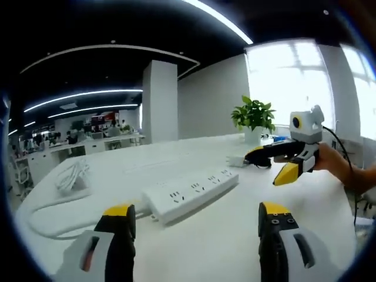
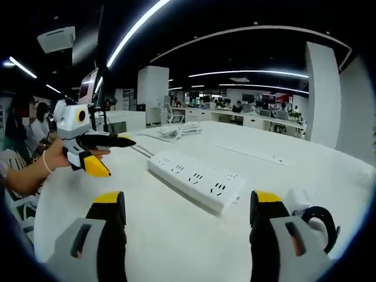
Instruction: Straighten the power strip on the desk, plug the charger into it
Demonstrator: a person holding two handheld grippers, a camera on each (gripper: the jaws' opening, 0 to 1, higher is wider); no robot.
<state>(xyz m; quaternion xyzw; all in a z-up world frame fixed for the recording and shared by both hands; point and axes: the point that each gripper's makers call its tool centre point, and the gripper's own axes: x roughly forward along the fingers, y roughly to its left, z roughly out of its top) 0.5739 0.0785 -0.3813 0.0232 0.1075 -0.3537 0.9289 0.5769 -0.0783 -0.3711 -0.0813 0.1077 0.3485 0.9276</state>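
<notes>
Left gripper view, L to R: coiled white cable (image 1: 71, 174) at far left of the white desk (image 1: 211, 247), its cord running along the desk edge toward the power strip (image 1: 191, 192). Strip lies flat near desk centre, long axis slanted up toward the right, sockets facing up. Left gripper (image 1: 197, 220) low in front, 2 yellow-tipped jaws spread wide, nothing between them, strip just beyond the gap. Small white charger (image 1: 236, 160) sits on the desk just past the strip's right end, apart from it. Potted plant (image 1: 254, 117) stands further back by the window. Right gripper (image 1: 282, 164) comes in from the right, held by a hand (image 1: 329, 158), hovering near the charger; jaws parted, holding nothing.

Right gripper view, L to R: left gripper (image 2: 97, 154) held by a hand (image 2: 56, 155) at left, above desk, jaws apart. Strip (image 2: 197, 179) mid-desk, slanted. Right gripper (image 2: 187, 205) jaws wide, empty. Charger (image 2: 296, 202) w/ dark cable loop (image 2: 320, 226) at lower right, beside the right jaw.
</notes>
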